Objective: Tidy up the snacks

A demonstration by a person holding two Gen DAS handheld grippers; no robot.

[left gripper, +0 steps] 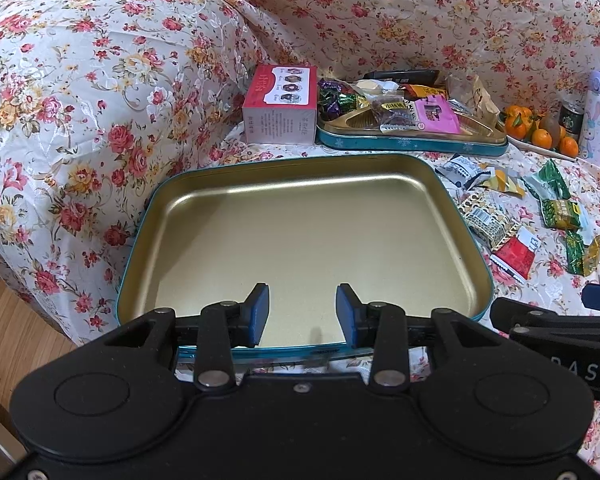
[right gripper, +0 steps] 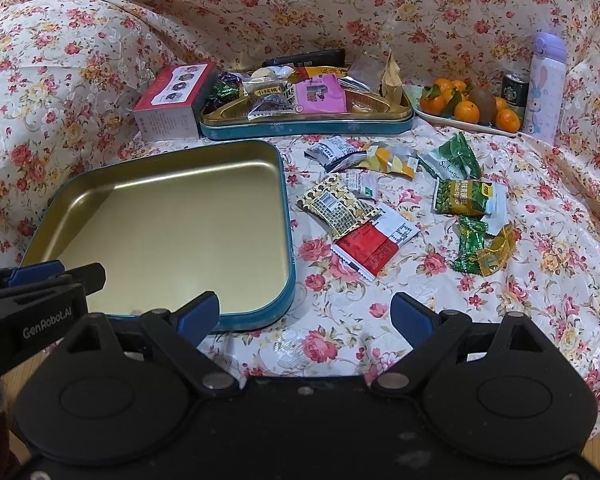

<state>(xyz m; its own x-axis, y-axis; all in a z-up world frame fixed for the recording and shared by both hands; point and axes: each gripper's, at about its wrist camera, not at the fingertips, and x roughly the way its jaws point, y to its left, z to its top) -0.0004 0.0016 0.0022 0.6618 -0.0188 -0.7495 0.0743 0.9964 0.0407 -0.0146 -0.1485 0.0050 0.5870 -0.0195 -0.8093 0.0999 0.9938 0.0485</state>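
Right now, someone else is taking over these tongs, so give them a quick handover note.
Left tongs: open, empty, over the near edge of the empty tin lid.
Right tongs: open, empty, over the floral cloth beside the lid.
Loose snack packets lie on the cloth right of the lid.
Filled tin sits behind, already holding snacks.
Left: gather every loose packet.

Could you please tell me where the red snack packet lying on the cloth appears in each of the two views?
Left wrist view: red packet at right, just outside the empty tin's right wall.
Right wrist view: red packet near the centre, right of the tin.
Shared landmark: the plate of oranges.
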